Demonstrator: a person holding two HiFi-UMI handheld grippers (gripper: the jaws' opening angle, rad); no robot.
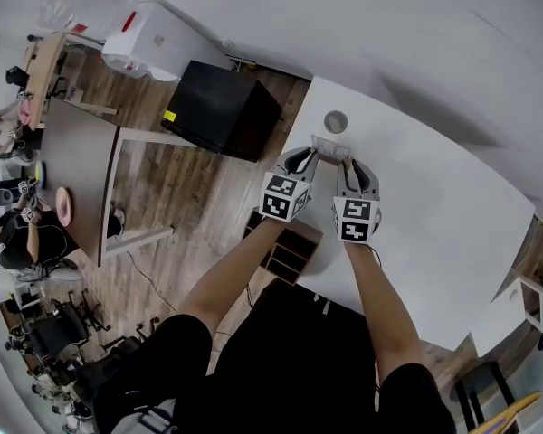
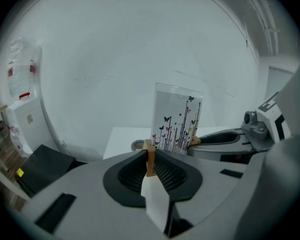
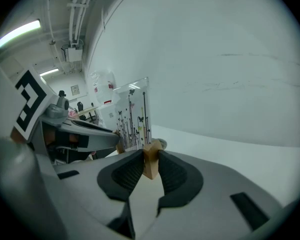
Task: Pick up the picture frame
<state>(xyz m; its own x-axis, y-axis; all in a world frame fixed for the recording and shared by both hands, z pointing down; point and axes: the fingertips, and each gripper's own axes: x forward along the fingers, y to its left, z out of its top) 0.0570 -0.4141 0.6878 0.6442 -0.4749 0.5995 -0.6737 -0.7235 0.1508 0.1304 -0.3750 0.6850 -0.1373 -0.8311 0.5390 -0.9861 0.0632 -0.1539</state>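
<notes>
The picture frame (image 2: 176, 120) is a clear upright panel printed with black stems and butterflies, standing on small wooden feet. It shows between the two grippers in the head view as the picture frame (image 1: 329, 147), above the white table (image 1: 434, 206). My left gripper (image 2: 151, 160) is shut on the frame's left wooden foot (image 2: 150, 156). My right gripper (image 3: 150, 165) is shut on the right wooden foot (image 3: 151, 159), the picture frame (image 3: 134, 115) rising just beyond it. In the head view the left gripper (image 1: 300, 163) and right gripper (image 1: 353, 172) flank the frame.
A grey roll of tape (image 1: 336, 121) lies on the table just beyond the frame. A black box (image 1: 219, 108) stands on the wooden floor to the left, near a brown table (image 1: 77, 165). A small dark shelf unit (image 1: 285, 247) sits below the white table's edge.
</notes>
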